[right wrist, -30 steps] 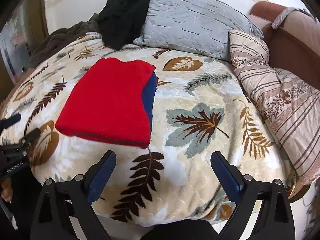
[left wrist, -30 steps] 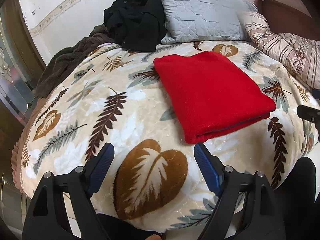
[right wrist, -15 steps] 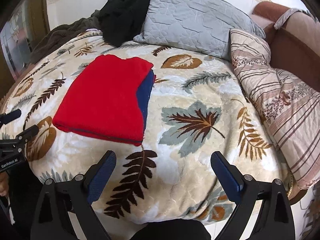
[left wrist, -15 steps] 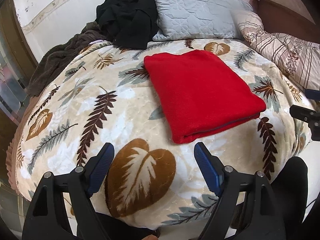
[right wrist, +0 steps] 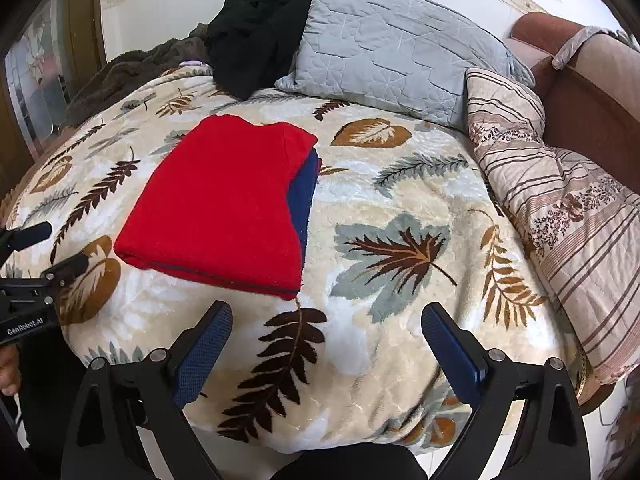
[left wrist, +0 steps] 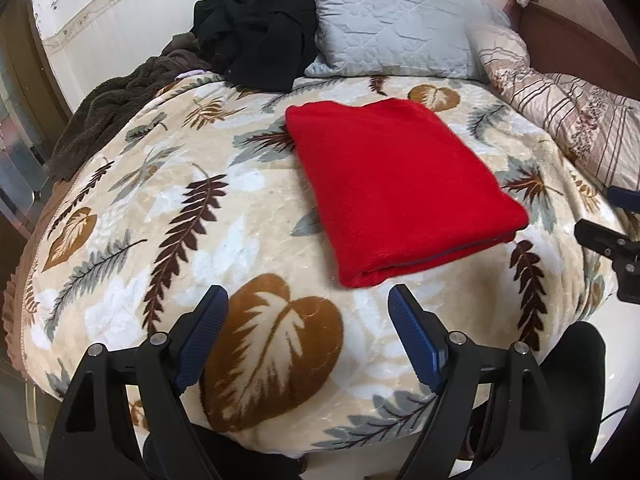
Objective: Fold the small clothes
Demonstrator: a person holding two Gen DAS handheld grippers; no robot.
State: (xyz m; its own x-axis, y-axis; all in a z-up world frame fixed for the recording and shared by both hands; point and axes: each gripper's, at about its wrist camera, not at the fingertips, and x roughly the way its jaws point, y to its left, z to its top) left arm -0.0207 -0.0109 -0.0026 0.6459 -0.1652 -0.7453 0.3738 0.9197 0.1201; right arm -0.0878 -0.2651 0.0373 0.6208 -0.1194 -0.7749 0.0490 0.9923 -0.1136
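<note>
A red garment [left wrist: 396, 184] lies folded into a flat rectangle on the leaf-patterned blanket [left wrist: 168, 216]; in the right wrist view the red garment [right wrist: 224, 204] shows a dark blue layer along its right edge. My left gripper [left wrist: 308, 300] hangs open above the bed's near edge, just short of the fold's near-left corner, with nothing between its blue pads. My right gripper [right wrist: 326, 316] is also open and empty, near the fold's near-right corner. Each gripper shows at the edge of the other's view: the right gripper [left wrist: 618, 216] and the left gripper [right wrist: 44, 248].
A grey quilted pillow [left wrist: 392, 20], a black garment heap [left wrist: 260, 24] and a brown fleece [left wrist: 116, 104] sit at the bed's far side. A striped quilt [right wrist: 560, 200] lies along the right, beside a brown sofa [right wrist: 592, 92]. A hand [right wrist: 8, 372] shows at the left.
The left wrist view has tilted slightly, so the bed and red garment sit a little lower and more to the left in it. The garment lies unchanged; both grippers stay open.
</note>
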